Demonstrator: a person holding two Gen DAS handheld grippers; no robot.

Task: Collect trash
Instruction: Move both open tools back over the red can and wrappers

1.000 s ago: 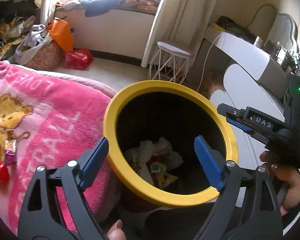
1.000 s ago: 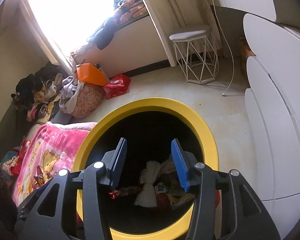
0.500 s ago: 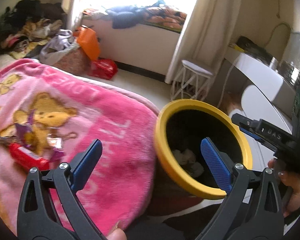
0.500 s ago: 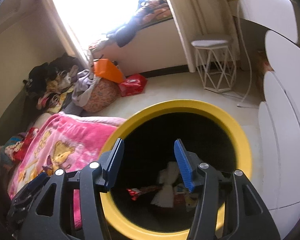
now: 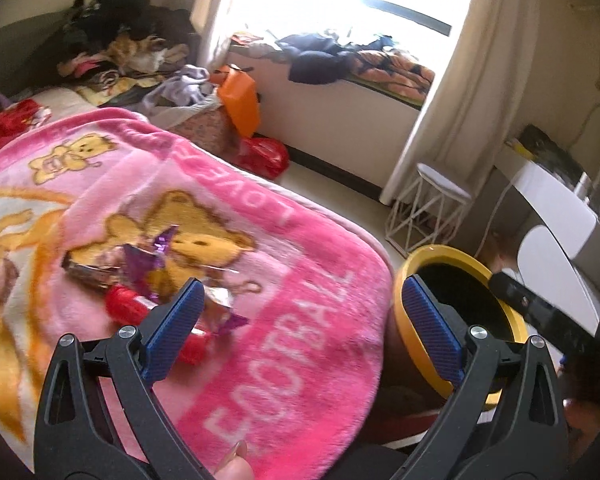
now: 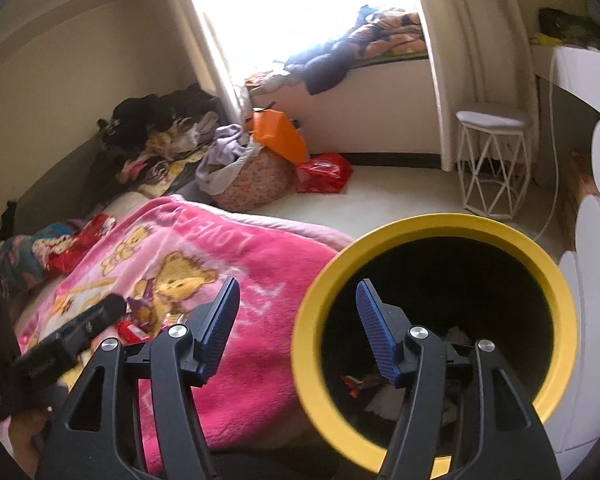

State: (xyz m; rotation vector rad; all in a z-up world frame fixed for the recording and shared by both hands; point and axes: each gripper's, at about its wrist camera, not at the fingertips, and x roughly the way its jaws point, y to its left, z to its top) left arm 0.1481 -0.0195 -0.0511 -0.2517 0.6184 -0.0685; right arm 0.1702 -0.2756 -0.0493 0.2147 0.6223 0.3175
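Observation:
Several wrappers lie in a heap on the pink bear blanket (image 5: 284, 320): purple foil wrappers (image 5: 148, 256) and a red wrapper (image 5: 126, 306). My left gripper (image 5: 300, 296) hangs over the blanket just right of that heap, open and empty. A yellow-rimmed black bin (image 6: 432, 232) stands beside the bed with crumpled trash (image 6: 360, 382) at its bottom. My right gripper (image 6: 296, 300) straddles the bin's left rim, its jaws opening, nothing between them. The same bin (image 5: 404, 312) shows at the right of the left wrist view. The wrappers (image 6: 140, 316) appear small in the right wrist view.
A white wire stool (image 6: 492, 160) stands on the pale floor by the curtain. A floral basket of clothes (image 6: 252, 176), an orange bag (image 6: 278, 134) and a red bag (image 6: 324, 172) sit near the window wall. White furniture (image 6: 596, 280) stands right of the bin.
Both grippers swung left, from above the bin's mouth toward the blanket. The wrapper heap came into the left view. The right jaws spread wider.

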